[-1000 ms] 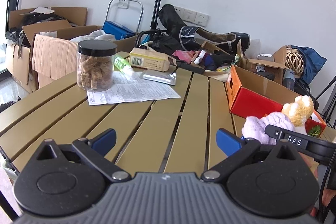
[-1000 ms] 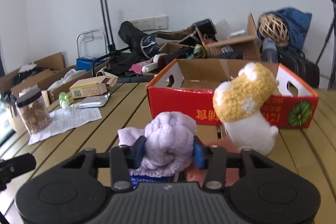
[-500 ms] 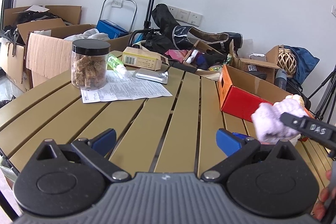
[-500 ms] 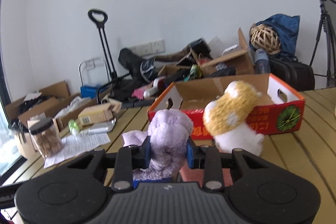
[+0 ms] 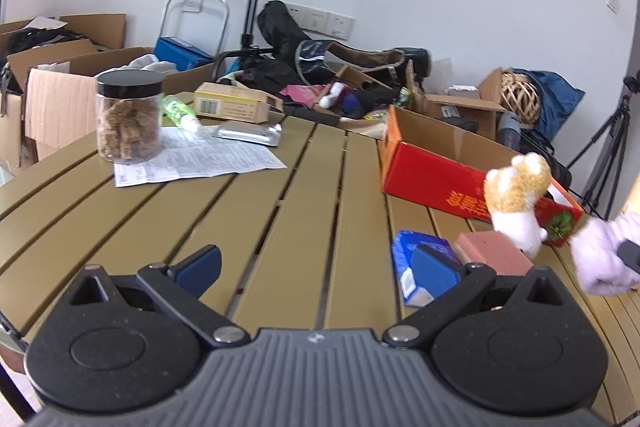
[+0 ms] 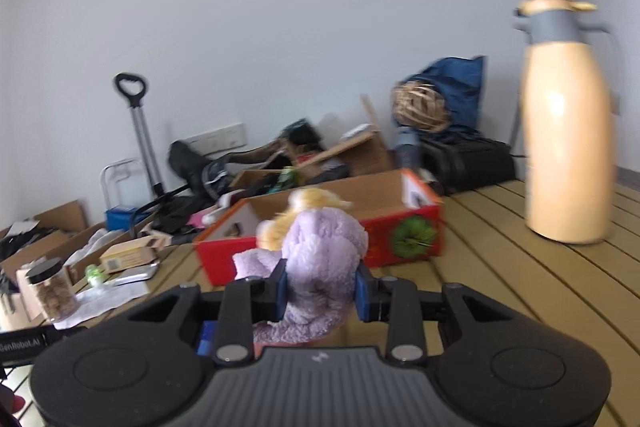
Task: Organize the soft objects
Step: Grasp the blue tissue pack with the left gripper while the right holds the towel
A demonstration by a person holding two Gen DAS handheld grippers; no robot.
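Note:
My right gripper [image 6: 320, 291] is shut on a purple plush toy [image 6: 320, 267] and holds it above the table; the same purple plush toy [image 5: 600, 259] shows at the right edge of the left wrist view. A yellow and white plush toy [image 5: 516, 203] stands upright in front of the red cardboard box [image 5: 432, 175]; in the right wrist view the yellow plush toy [image 6: 308, 203] peeks out behind the purple one, before the red box [image 6: 404, 235]. My left gripper [image 5: 316, 267] hangs open low over the slatted table [image 5: 240, 219], holding nothing.
A blue packet [image 5: 412, 267] and a pink sponge [image 5: 492, 255] lie near my left gripper's right finger. A jar of snacks [image 5: 128, 123], a paper sheet [image 5: 192, 163], a foil pouch [image 5: 248, 133] and a carton [image 5: 236, 105] sit far left. A tall beige thermos [image 6: 568, 131] stands at right.
My right gripper has lifted the purple plush and carried it to the right, uncovering the blue packet and pink sponge. The left gripper stays open and has shifted slightly.

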